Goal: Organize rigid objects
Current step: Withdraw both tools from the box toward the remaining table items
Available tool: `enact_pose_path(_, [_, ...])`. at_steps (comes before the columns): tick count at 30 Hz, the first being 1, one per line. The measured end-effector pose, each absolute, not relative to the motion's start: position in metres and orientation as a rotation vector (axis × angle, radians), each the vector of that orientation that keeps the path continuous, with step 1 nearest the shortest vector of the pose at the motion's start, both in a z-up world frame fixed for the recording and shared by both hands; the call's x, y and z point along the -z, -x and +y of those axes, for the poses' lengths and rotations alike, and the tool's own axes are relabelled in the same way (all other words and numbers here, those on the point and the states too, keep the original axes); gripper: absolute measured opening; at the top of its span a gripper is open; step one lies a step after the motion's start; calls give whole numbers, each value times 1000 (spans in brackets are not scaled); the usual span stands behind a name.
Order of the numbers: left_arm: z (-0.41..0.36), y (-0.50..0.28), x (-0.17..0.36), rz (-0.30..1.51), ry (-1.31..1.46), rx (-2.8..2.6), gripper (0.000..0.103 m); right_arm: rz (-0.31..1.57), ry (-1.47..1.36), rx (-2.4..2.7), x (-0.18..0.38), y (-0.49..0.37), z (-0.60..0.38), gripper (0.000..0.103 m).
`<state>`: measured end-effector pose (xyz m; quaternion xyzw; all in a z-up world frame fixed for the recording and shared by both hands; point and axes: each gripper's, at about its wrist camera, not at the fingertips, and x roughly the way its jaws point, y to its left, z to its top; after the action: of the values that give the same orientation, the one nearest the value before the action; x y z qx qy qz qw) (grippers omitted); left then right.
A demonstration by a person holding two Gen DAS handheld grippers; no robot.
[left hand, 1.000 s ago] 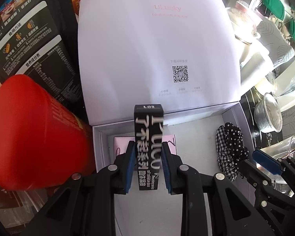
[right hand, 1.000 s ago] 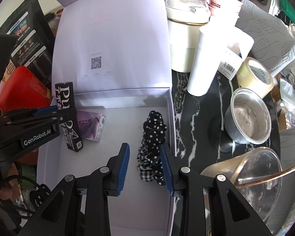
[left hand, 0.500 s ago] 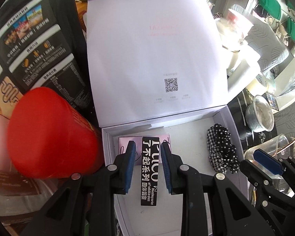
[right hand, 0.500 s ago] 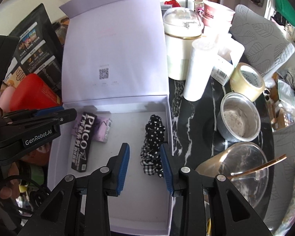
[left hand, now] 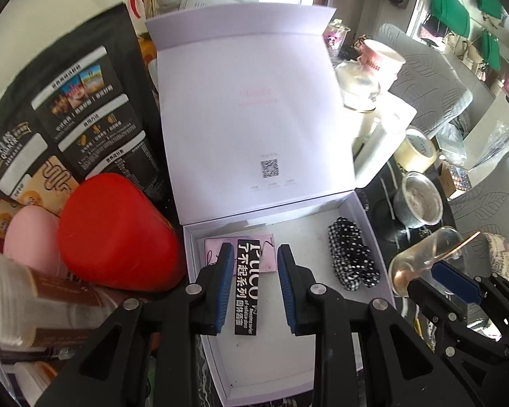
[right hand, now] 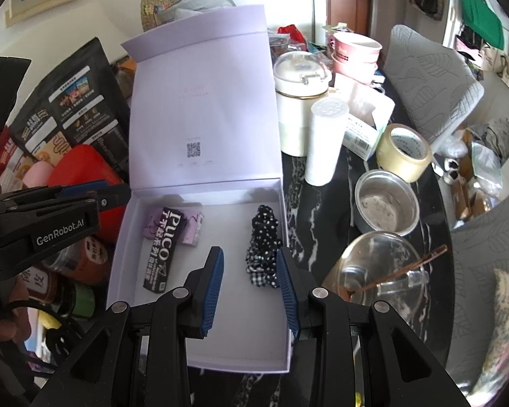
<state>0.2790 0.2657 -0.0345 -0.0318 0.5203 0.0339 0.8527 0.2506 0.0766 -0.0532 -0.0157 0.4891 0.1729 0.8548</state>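
Note:
A lavender gift box [left hand: 288, 356] lies open with its lid upright. On its floor a black PUCO carton [left hand: 247, 288] lies flat, partly over a small lilac carton [left hand: 269, 254]. A black-and-white scrunchie [left hand: 353, 257] sits at the floor's right side. My left gripper [left hand: 254, 249] hovers above the black carton with its pads apart and nothing pressed between them. In the right wrist view the same black carton [right hand: 163, 247] and scrunchie [right hand: 264, 247] lie below. My right gripper [right hand: 249, 252] hangs over the gift box [right hand: 247, 339], open and empty, its right pad over the scrunchie's edge.
A red tin [left hand: 115, 234] and a black printed pouch [left hand: 68, 118] crowd the box's left side. On the dark marble to the right stand a white cylinder [right hand: 325, 139], a steel bowl [right hand: 387, 203], a tape roll [right hand: 403, 152] and a glass bowl [right hand: 380, 271].
The black carton went from upright between my left pads to lying flat on the box floor. Both grippers have risen away from the box.

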Motion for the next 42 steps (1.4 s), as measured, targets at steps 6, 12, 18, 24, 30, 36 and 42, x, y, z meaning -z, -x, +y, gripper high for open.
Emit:
enact_pose_path(6, [254,-262,18,1075,54,-51,26,1004,16,-350,39,-234,65,33])
enact_pose_path(12, [242,-241,6,1059,36,-32,26,987,-5,-333,28,-215,53,33])
enact_pose_path(18, [232,-221,-4,1046,20,-12,26,969,-17,-312,19,-192,42,33])
enact_pose_path(24, [221,-196,-12,1027,-10,6,26,959,-28,-293,13,-165,32,33])
enact_pose_path(30, [210,-172,-14,1025,-33,39,26,946,-42,-266,8,-135,20,33])
enact_pose_path(36, [195,-147,-13,1027,-63,80,26,944,-65,-228,9,-106,5,33])
enact_pose_path(42, [179,-125,-10,1032,-87,116,26,944,-89,-183,9,-77,-14,33])
